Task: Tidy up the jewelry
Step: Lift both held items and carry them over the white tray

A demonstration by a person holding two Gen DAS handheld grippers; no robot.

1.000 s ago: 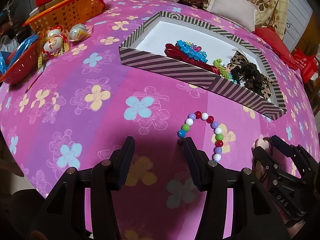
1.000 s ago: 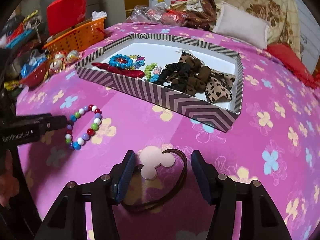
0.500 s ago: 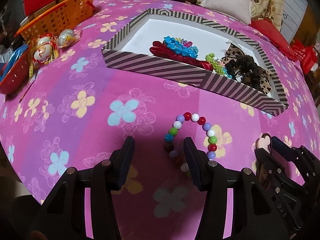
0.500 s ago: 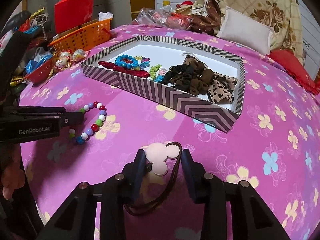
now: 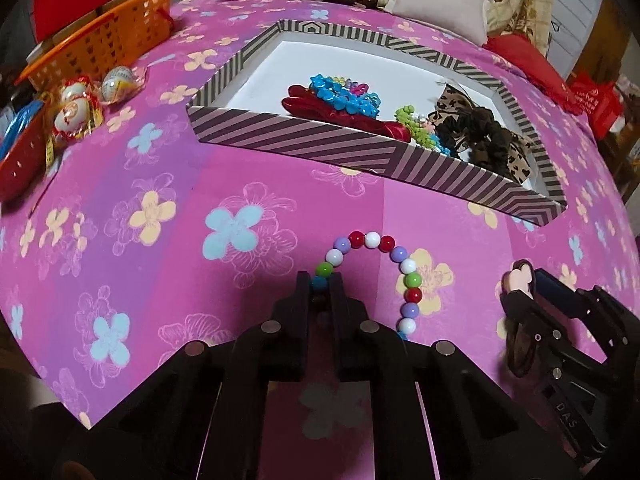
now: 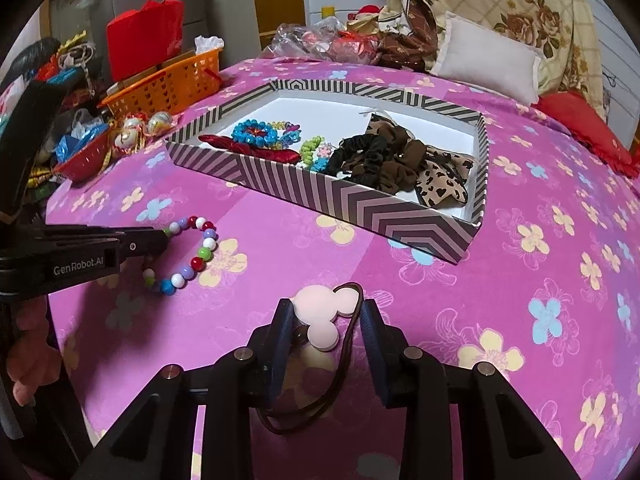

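1. The left gripper [image 5: 319, 283] has just clamped tight on the near-left beads of the bead bracelet [image 5: 372, 240], which lies on the pink flowered cloth [image 5: 120, 240].
2. The right gripper [image 6: 324, 320] has just been narrowing; its jaws now pinch the pink mouse-head hair tie [image 6: 320, 312], with its brown loop trailing back.
3. Beyond both, the striped box [image 6: 360, 204] holds a red bow, blue beads, green beads, dark scrunchies and a leopard bow.

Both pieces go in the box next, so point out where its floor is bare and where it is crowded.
Striped box: bare white floor along the far wall and in the far left corner, behind the blue bead bracelet. Crowded along the near wall, from the red bow through the dark scrunchies to the leopard bow.
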